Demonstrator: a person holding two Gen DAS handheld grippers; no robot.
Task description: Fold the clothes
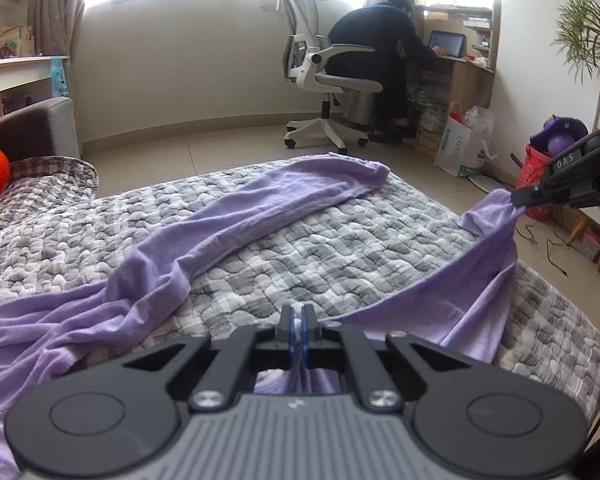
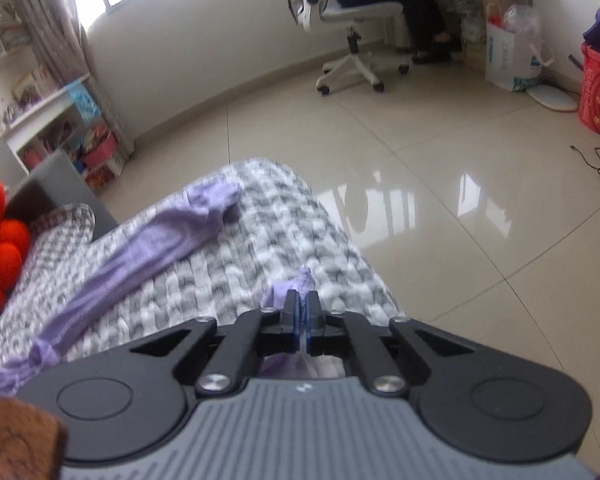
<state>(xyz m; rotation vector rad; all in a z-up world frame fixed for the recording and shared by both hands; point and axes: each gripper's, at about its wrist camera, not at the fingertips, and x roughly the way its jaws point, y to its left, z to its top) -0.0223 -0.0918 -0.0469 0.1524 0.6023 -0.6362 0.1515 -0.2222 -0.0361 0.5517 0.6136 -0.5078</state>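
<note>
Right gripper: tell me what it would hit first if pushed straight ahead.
The right gripper, shut on the purple garment, points past the quilt edge; probably the tiled floor first, though depth is unclear.

Left claw (image 1: 298,314): black linkage arms; blue pads; silver screws; ribbed grey housing; right claw (image 2: 302,304) identical.

Lilac garment (image 1: 236,220), soft knit, unfolded. In the left wrist view one long section lies rumpled across the frame's centre, running from lower left to upper centre. A second section rises taut toward the right edge, its edge lifted. Lower left holds bunched folds. The right wrist view is blurred; possibly a sleeve at centre left.
</note>
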